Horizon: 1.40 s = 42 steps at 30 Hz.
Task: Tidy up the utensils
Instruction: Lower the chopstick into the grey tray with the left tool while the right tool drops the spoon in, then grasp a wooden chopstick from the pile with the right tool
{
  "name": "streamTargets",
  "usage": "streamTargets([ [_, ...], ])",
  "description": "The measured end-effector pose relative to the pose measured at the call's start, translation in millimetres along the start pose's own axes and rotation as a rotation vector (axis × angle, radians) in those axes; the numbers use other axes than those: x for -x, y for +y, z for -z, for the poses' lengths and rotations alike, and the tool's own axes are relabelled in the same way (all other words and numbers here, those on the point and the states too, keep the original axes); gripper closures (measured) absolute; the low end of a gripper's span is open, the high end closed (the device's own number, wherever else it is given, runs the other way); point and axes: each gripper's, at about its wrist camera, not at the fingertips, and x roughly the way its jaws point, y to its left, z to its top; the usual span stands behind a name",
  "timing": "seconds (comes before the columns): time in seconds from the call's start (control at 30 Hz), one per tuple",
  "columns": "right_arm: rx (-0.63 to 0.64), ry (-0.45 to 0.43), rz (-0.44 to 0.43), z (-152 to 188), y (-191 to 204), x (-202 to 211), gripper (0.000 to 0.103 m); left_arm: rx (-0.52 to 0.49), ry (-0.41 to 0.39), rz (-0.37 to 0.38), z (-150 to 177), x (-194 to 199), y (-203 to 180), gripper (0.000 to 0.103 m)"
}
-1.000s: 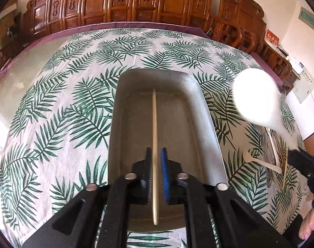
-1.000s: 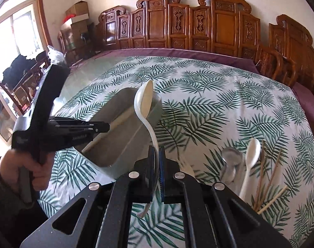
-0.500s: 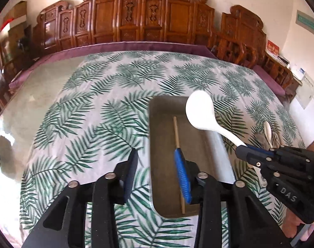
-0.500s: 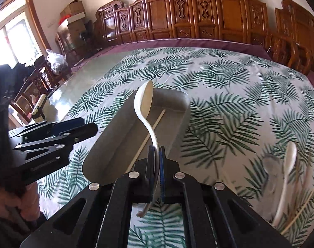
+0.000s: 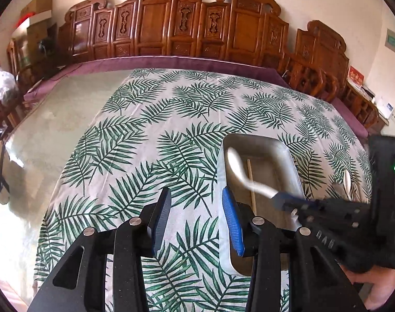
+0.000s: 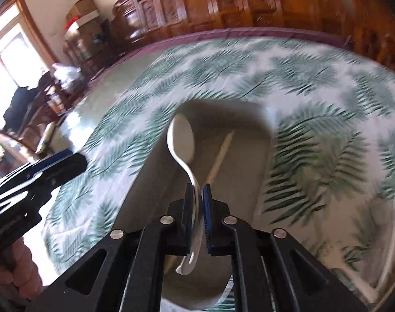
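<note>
A grey metal tray (image 5: 288, 156) (image 6: 244, 182) lies on the palm-leaf tablecloth with one wooden chopstick (image 5: 251, 184) (image 6: 221, 156) in it. My right gripper (image 6: 197, 189) (image 5: 278, 196) holds a white spoon (image 6: 180, 137) (image 5: 235, 161) by its handle, bowl forward, low over the tray's left side. Its jaws are opening, with the handle still between the pads. My left gripper (image 5: 196, 195) (image 6: 59, 161) stands open and empty over the cloth just left of the tray.
More utensils, among them a white spoon (image 5: 347, 182), lie on the cloth right of the tray. Carved wooden chairs (image 5: 187, 23) line the table's far edge. Bare glass tabletop (image 5: 54, 119) lies left of the cloth. The right wrist view is motion-blurred.
My left gripper let go of the chopstick in the tray, opened and drew back to the tray's left. My right gripper brought the spoon down over the tray.
</note>
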Motion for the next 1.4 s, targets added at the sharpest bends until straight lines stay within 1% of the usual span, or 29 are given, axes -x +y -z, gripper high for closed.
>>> streamTargets([
  [0.13, 0.041, 0.005, -0.027, 9, 6, 1, 0.091, -0.010, -0.003, 0.002, 1, 1, -3, 0.064],
  [0.2, 0.047, -0.006, -0.042, 13, 5, 9, 0.091, -0.015, -0.005, 0.006, 2, 2, -5, 0.064],
  [0.3, 0.077, -0.048, -0.026, 18, 0, 32, 0.091, -0.025, -0.005, 0.018, 3, 3, -12, 0.063],
  [0.37, 0.091, -0.073, -0.007, 21, -6, 50, 0.091, -0.036, -0.009, 0.026, 4, 4, -19, 0.055],
  [0.4, 0.099, -0.090, 0.007, 25, -11, 62, 0.091, -0.041, -0.012, 0.032, 4, 6, -23, 0.053],
  [0.47, 0.113, -0.116, 0.036, 32, -24, 87, 0.091, -0.063, -0.019, 0.041, 5, 8, -36, 0.046],
  [0.53, 0.121, -0.135, 0.070, 39, -37, 106, 0.091, -0.095, -0.026, 0.034, 6, 11, -48, 0.042],
  [0.67, 0.124, -0.150, 0.169, 57, -72, 143, 0.091, -0.137, -0.031, 0.070, 11, 17, -75, 0.041],
  [0.77, 0.103, -0.146, 0.234, 72, -100, 163, 0.089, -0.156, -0.033, 0.100, 14, 22, -91, 0.040],
  [0.83, 0.077, -0.144, 0.275, 82, -123, 176, 0.085, -0.158, -0.030, 0.124, 18, 24, -102, 0.040],
  [0.9, 0.047, -0.148, 0.300, 91, -138, 184, 0.075, -0.160, -0.026, 0.146, 21, 25, -113, 0.040],
  [1.03, -0.005, -0.153, 0.368, 109, -165, 188, 0.068, -0.195, -0.020, 0.161, 32, 25, -140, 0.040],
  [1.17, -0.071, -0.130, 0.396, 118, -187, 176, 0.067, -0.216, -0.008, 0.168, 42, 20, -159, 0.039],
  [1.27, -0.146, -0.113, 0.402, 124, -211, 165, 0.067, -0.242, -0.007, 0.159, 51, 17, -172, 0.039],
  [1.37, -0.197, -0.107, 0.381, 125, -222, 156, 0.067, -0.269, -0.012, 0.159, 57, 15, -183, 0.040],
  [1.4, -0.203, -0.103, 0.387, 125, -225, 152, 0.067, -0.271, -0.010, 0.162, 58, 13, -186, 0.039],
])
